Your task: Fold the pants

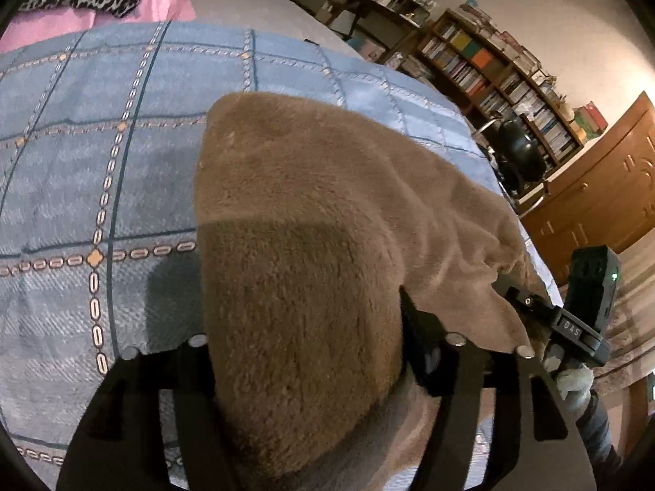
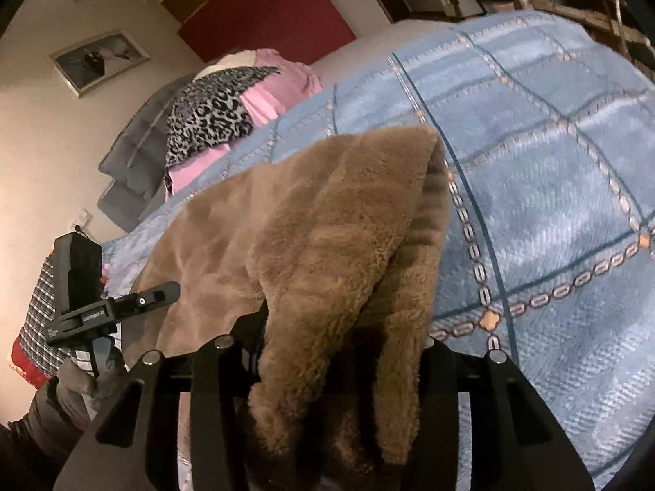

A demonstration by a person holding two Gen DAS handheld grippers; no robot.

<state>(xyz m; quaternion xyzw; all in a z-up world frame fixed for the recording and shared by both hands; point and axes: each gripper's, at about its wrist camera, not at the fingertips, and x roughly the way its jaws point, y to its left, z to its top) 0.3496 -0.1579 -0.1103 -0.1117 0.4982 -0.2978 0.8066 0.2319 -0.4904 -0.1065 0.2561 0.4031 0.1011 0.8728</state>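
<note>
Brown fleece pants (image 1: 311, 212) lie lengthwise on the blue checked blanket (image 1: 102, 143), their near end raised in both grippers. The thick fabric fills the gap of my left gripper (image 1: 315, 343), touches both fingers and drapes over the right one. My right gripper (image 2: 327, 343) is shut on a bunched fold of the pants (image 2: 327, 212), which hangs down between its fingers. The pads of both grippers are hidden by fleece. Each wrist view shows the other gripper close beside it: the right gripper's body (image 1: 577, 323) and the left gripper's body (image 2: 110, 311), held by a gloved hand (image 2: 82, 384).
Pink cloth with a leopard-print piece (image 2: 213, 122) and grey pillows (image 2: 135, 155) lie at the head of the bed. Bookshelves (image 1: 491, 65), a black chair (image 1: 520, 151) and a wooden cabinet (image 1: 593, 188) stand past the bed's side. The blanket (image 2: 552, 143) spreads wide to the right.
</note>
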